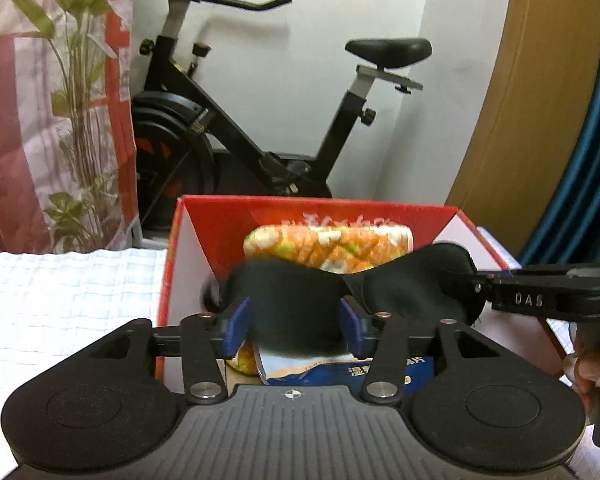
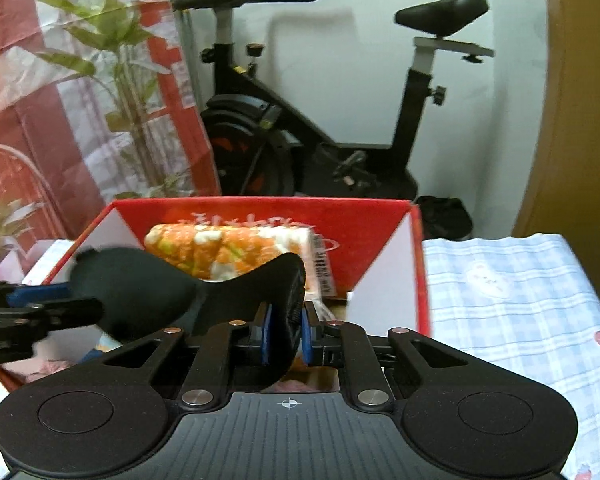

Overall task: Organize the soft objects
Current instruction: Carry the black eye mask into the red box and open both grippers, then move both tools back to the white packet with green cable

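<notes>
A black eye mask [image 1: 412,280] hangs stretched over an open red box [image 1: 228,220]. My left gripper [image 1: 294,320] has its blue pads [image 1: 236,322] spread, and the mask's blurred left lobe lies between them. My right gripper [image 2: 286,332] is shut on the mask's other end [image 2: 288,312]; in the left wrist view it comes in from the right [image 1: 480,282]. Inside the box [image 2: 364,236] lies an orange, white and green patterned soft pack [image 2: 220,248], with a blue packet [image 1: 340,372] beneath the mask.
A black exercise bike [image 1: 260,128] stands behind the box against a white wall. A plant and red-white plastic sheet [image 1: 60,100] rise at the left. White quilted cloth [image 1: 60,300] lies left of the box, blue checked cloth [image 2: 520,320] right. A hand [image 1: 588,368] holds the right gripper.
</notes>
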